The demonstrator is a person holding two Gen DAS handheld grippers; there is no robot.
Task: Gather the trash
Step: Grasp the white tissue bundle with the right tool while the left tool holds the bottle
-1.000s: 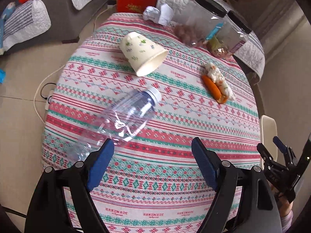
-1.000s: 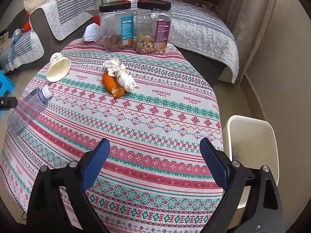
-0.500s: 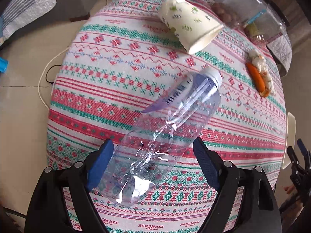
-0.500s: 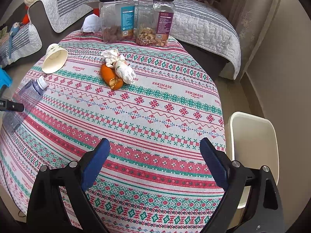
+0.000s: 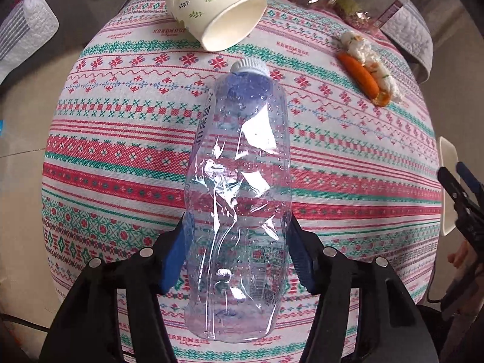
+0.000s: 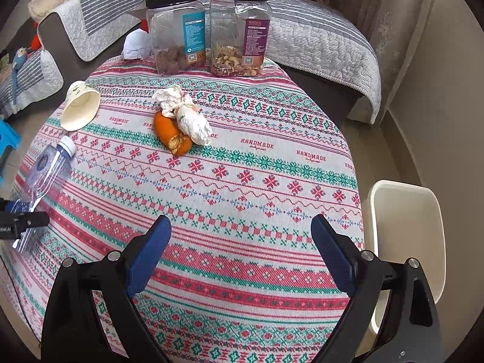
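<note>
A clear, crumpled plastic bottle [image 5: 239,181] with a white cap lies on the patterned tablecloth [image 5: 106,151]. My left gripper [image 5: 236,224] points down over its lower half; its jaws are closing and both blue pads touch the bottle's sides. From the right wrist view the bottle [image 6: 48,166] and the left gripper [image 6: 24,220] sit at the table's left edge. My right gripper [image 6: 240,220] hangs open over the near cloth with nothing between its fingers. A paper cup [image 6: 80,109] lies on its side, and an orange peel [image 6: 172,134] rests against a crumpled tissue [image 6: 187,115].
A white bin [image 6: 405,242] stands on the floor beside the table's right edge. Two black-lidded jars [image 6: 178,30] [image 6: 239,30] stand at the far edge, with crumpled white paper [image 6: 136,45] to their left. Sofas with grey covers ring the table.
My left gripper came down over the bottle and its jaws narrowed from wide apart to touching the bottle's sides. The right gripper drifted slightly and stayed open.
</note>
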